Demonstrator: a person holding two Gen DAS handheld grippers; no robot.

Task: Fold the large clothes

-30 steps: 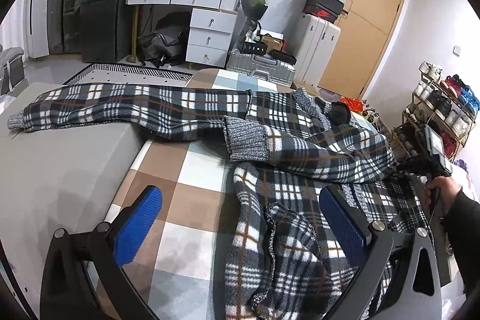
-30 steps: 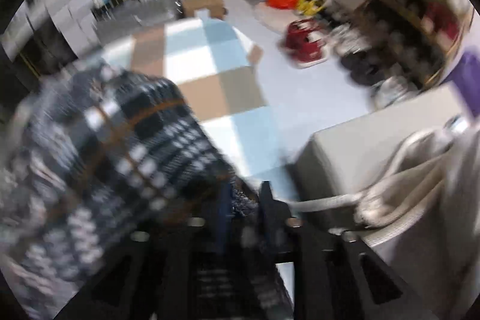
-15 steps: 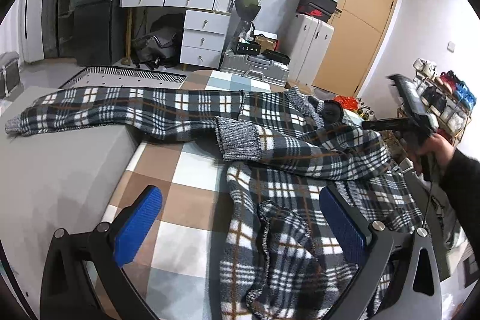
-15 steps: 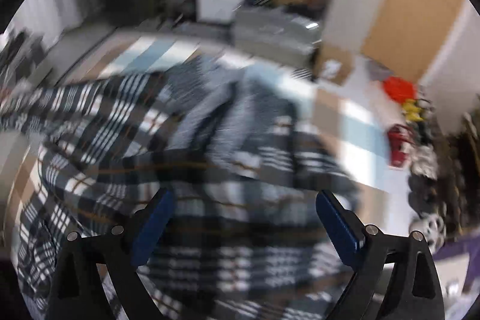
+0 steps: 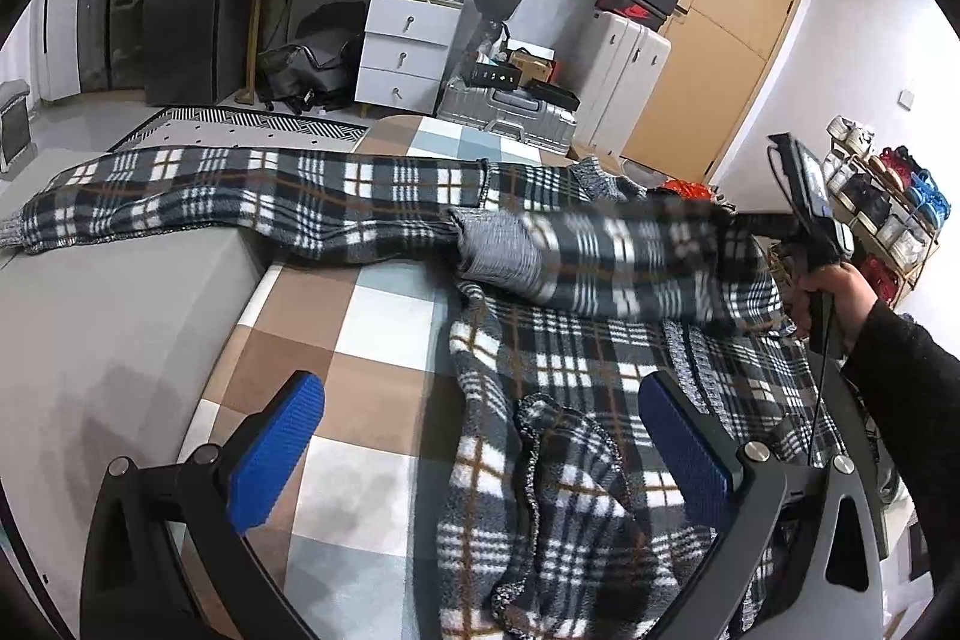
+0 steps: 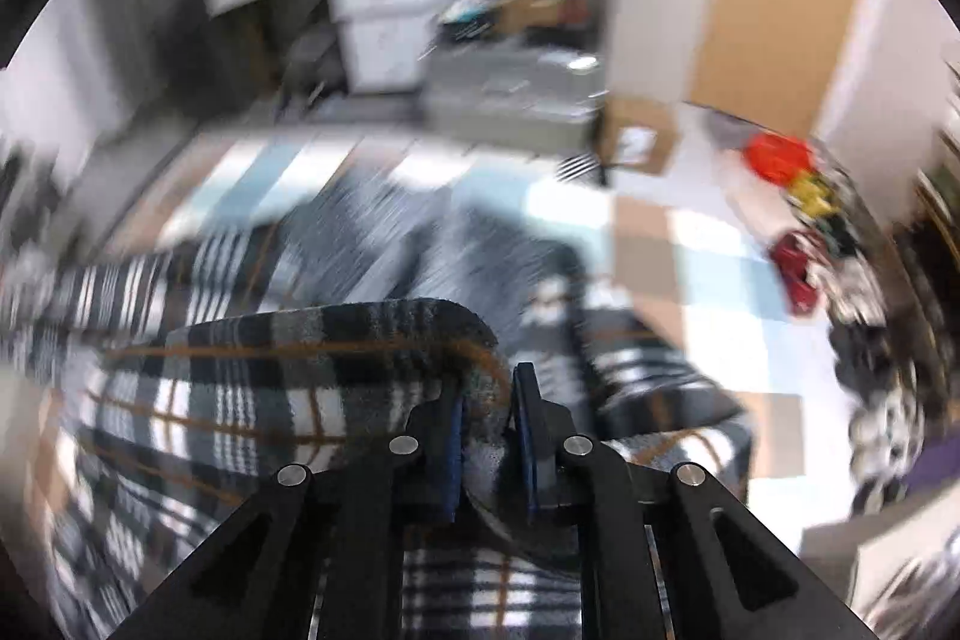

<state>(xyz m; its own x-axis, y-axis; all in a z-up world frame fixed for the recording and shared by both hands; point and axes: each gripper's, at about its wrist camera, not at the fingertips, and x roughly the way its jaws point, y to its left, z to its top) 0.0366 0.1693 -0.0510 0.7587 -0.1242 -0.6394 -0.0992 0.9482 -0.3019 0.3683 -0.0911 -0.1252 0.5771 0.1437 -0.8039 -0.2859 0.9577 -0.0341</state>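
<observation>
Left wrist view: left gripper (image 5: 480,451) with blue-padded fingers (image 5: 276,451) spread wide, nothing between them, hovering above a bed with a brown, white and pale-blue checked cover (image 5: 384,340). Just ahead and to its right, spread over that cover, a large black, white and brown plaid fleece garment (image 5: 576,400); one long sleeve (image 5: 240,202) stretched far ahead to the left, onto a grey surface (image 5: 108,316). Further right, a second sleeve with a grey ribbed cuff (image 5: 498,256), lifted off the bed and blurred, running to the right gripper (image 5: 744,226) in a person's hand (image 5: 834,298) with a dark sleeve cuff.

Right wrist view, heavily blurred beyond the tool: right gripper's jaws closing, nearly together, a fold of the plaid fleece pinched between the blue pads (image 6: 527,448). Only here is that grip visible; the left view hides its fingertips behind fabric. Left gripper absent from this view.
</observation>
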